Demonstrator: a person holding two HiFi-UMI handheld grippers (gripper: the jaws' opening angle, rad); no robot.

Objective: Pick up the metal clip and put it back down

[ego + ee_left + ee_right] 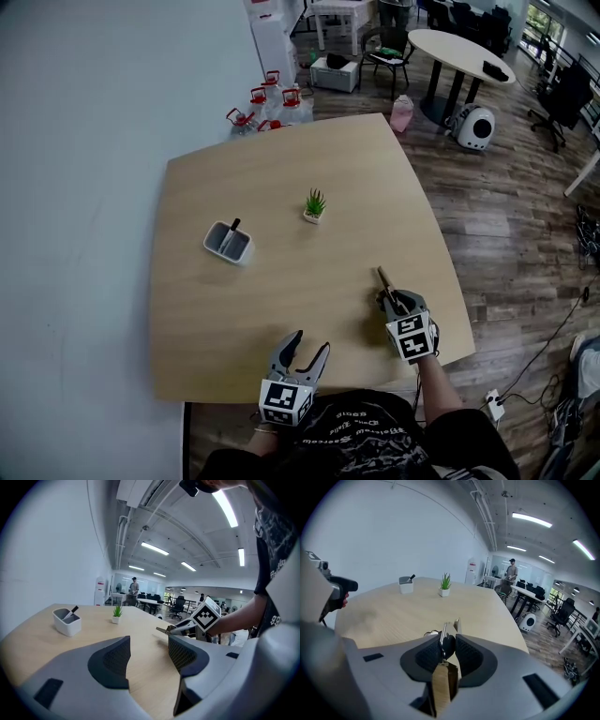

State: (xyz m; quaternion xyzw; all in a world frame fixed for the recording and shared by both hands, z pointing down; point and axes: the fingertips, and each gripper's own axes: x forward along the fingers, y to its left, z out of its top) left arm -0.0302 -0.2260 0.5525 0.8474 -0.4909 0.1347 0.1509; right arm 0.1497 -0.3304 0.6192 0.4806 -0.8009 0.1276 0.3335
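The metal clip [443, 641] is pinched between the dark pads of my right gripper [449, 652], and its silvery prongs stick out forward past the fingertips. In the head view the clip [385, 280] points away from me over the table's right side, with the right gripper [393, 298] shut on it. The left gripper view shows the clip [164, 630] close above the wood; I cannot tell whether it touches. My left gripper [309, 343] hovers at the table's near edge, open and empty, with a wide gap between its fingers [114, 660].
The light wooden table [281, 159] carries a white holder [228, 242] with a dark pen on the left and a small potted plant [315, 204] in the middle. Water bottles [267, 103] stand behind the far edge. An oval table [459, 52] and chairs lie beyond.
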